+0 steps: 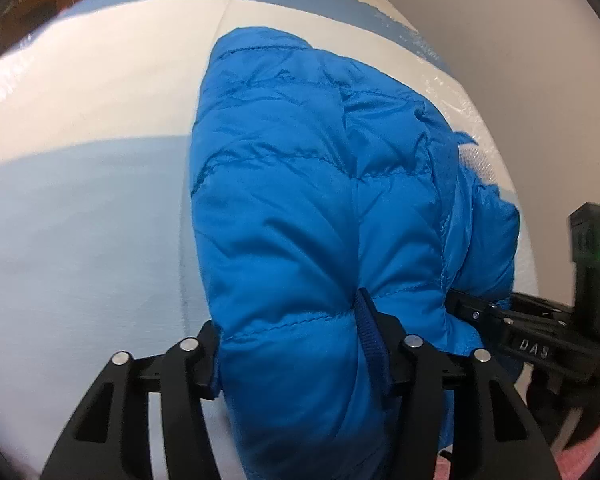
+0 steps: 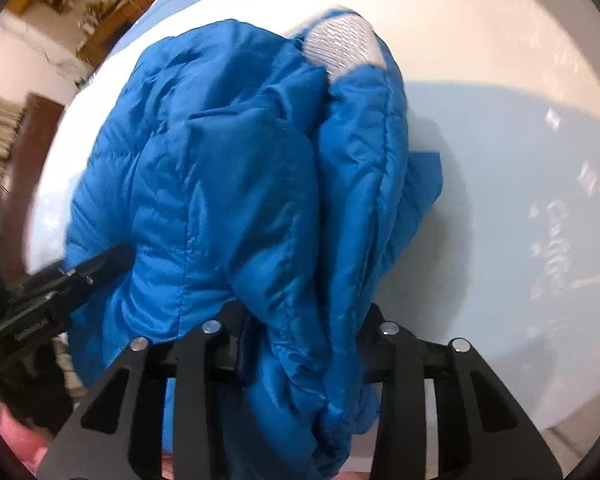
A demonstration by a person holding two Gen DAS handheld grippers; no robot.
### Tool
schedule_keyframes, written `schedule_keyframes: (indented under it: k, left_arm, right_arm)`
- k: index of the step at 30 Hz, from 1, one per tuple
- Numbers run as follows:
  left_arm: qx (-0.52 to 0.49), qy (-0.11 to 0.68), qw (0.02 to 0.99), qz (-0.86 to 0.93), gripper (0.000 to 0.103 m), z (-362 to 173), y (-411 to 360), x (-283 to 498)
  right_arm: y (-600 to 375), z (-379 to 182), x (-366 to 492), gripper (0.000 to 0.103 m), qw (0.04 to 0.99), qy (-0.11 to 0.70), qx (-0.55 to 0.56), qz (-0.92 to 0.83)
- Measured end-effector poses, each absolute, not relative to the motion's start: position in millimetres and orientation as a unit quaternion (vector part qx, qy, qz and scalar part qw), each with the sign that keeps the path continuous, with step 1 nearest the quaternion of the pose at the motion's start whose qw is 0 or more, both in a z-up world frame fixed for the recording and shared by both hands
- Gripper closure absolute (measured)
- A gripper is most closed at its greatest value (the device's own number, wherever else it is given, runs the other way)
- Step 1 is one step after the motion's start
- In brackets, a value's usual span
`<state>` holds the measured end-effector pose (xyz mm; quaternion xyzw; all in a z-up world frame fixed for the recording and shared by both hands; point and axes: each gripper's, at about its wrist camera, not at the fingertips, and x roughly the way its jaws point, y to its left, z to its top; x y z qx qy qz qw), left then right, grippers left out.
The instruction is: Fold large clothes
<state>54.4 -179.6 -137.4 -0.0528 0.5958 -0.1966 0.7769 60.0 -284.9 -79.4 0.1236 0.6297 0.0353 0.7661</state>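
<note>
Blue quilted puffer jacket [image 1: 312,200], bunched on a white-and-pale-blue bed surface [image 1: 80,208]. Left gripper [image 1: 300,356] is clamped on a thick padded fold at the jacket's near edge; right gripper [image 2: 300,344] pinches a gathered bundle just beside it. The garment appears light, soft, bulky and slippery-shelled; stitched seams or hem edges likely offer surer holds than puffed panels. White mesh lining [image 2: 340,44] shows at the far end.

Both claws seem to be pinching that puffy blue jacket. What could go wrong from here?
The blue jacket looks thick and slippery, so it could slide out of the left gripper or the right gripper. Both grip the same bunched end, so the far end on the bed may sag and the fold come out crooked.
</note>
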Motion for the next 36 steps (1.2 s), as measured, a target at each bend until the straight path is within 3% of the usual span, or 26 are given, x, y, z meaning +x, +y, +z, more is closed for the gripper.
schedule_keyframes:
  k: [8, 16, 20, 24, 36]
  left_arm:
    - [-0.044, 0.562, 0.806, -0.183, 0.053, -104.4, -147.0, 60.8]
    - [-0.051, 0.524, 0.840, -0.130, 0.053, -86.3, -100.1, 99.2]
    - [-0.057, 0.533, 0.836, -0.116, 0.052, -105.0, -76.8, 117.5]
    - [-0.061, 0.555, 0.822, -0.115, 0.044, -141.1, -69.3, 129.4]
    - [-0.038, 0.550, 0.830, -0.090, 0.040, -146.7, -81.6, 132.7]
  right_arm:
    - [-270.7, -52.0, 58.4, 0.072, 0.782, 0.612, 0.107, 0.060]
    - [-232.1, -49.6, 111.2, 0.073, 0.806, 0.579, 0.073, 0.099]
    - [-221.4, -75.5, 132.0, 0.072, 0.795, 0.593, 0.069, 0.104]
    - [-217.8, -88.7, 140.7, 0.069, 0.789, 0.603, 0.071, 0.095]
    - [-192.4, -93.8, 145.5, 0.065, 0.799, 0.596, 0.060, 0.054]
